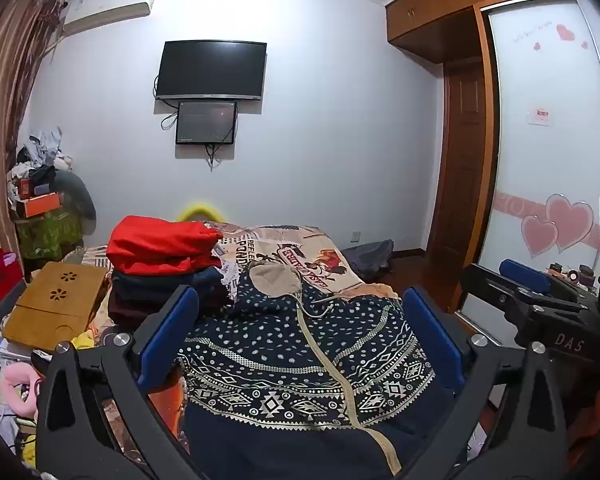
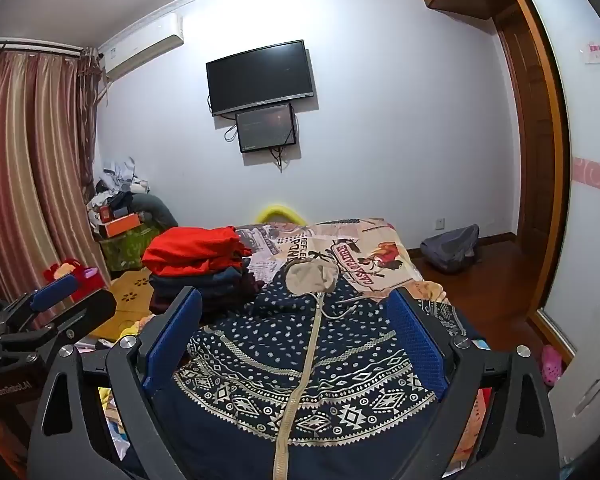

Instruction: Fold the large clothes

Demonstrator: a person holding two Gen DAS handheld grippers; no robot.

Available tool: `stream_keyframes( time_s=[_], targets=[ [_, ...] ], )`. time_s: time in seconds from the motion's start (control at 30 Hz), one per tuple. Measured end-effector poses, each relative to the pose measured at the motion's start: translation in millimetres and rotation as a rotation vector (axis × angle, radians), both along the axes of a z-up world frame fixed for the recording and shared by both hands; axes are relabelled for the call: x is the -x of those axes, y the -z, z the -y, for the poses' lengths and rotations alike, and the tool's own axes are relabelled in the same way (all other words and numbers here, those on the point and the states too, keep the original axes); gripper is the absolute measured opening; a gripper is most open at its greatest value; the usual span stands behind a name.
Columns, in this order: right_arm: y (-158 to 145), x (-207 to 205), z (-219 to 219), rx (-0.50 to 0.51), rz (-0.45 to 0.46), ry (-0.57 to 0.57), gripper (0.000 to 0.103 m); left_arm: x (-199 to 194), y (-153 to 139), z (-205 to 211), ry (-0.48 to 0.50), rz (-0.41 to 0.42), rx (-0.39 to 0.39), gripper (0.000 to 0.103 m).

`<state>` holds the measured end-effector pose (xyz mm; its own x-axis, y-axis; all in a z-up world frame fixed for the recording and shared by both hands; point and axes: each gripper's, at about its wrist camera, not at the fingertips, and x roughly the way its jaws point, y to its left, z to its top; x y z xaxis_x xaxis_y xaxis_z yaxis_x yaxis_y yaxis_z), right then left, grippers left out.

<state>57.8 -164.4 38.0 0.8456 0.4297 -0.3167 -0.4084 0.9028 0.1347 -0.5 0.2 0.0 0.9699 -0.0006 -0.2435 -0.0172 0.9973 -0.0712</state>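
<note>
A bedroom seen from two gripper cameras held low over a bed. A large navy hooded jacket (image 1: 300, 360) with white dots, pale geometric bands and a beige zip lies spread face up on the near part of the bed, its beige-lined hood (image 1: 276, 280) pointing toward the far wall. It rests on a patterned bedspread (image 1: 300, 248) printed with cartoon figures and lettering.

The left gripper (image 1: 300, 340) hovers above the jacket with its blue-padded tongs spread wide apart, gripping nothing. The right gripper (image 2: 296, 340) hovers just beside it, to its right, its tongs likewise spread wide and holding nothing. In both views the jacket shows between the fingers, but the pads do not press on it.

To the left of the hood sits a stack of folded clothes (image 1: 164, 272), with a red garment (image 1: 160, 246) on top of dark ones. Further left lies a wooden lap table (image 1: 56, 304) with flower-shaped cut-outs.

On the far white wall hangs a black television (image 1: 212, 70) with a smaller screen (image 1: 207, 123) under it. Striped curtains (image 2: 24, 168) hang at the left, and a wooden door (image 1: 464, 152) stands at the right. A grey bag (image 2: 452, 248) lies on the far floor.
</note>
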Motion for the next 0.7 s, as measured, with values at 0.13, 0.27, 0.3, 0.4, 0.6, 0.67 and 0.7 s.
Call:
stream_keyframes(
  time_s=[0.13, 0.27, 0.3, 0.4, 0.6, 0.67, 0.7],
  targets=[
    [0.3, 0.4, 0.1, 0.0, 0.003, 0.001, 0.092, 4.7, 2.0, -1.5, -0.004, 0.009, 0.007, 0.103],
    [0.6, 0.6, 0.3, -0.001, -0.001, 0.003, 0.092, 0.9, 7.7, -0.1, 0.001, -0.006, 0.005, 0.103],
    [0.8, 1.0, 0.5, 0.0, -0.002, 0.003, 0.092, -1.4, 9.3, -0.5, -0.001, -0.013, 0.009, 0.103],
    [1.7, 4.2, -2.7, 0.003, -0.004, 0.004, 0.092, -6.2, 9.5, -5.9, -0.002, -0.026, 0.028, 0.103],
    [3.6, -2.3, -0.9, 0.0, -0.015, 0.003, 0.092, -7.2, 12.2, -6.8, -0.005, -0.03, 0.035, 0.103],
    [3.3, -2.6, -1.0, 0.002, -0.015, 0.003, 0.092, -8.6, 13.1, -7.3, -0.006, -0.032, 0.036, 0.103],
    [3.3, -2.9, -0.8, 0.002, -0.015, 0.003, 0.092, -8.7, 12.4, -7.9, -0.004, -0.032, 0.037, 0.103]
  ],
)
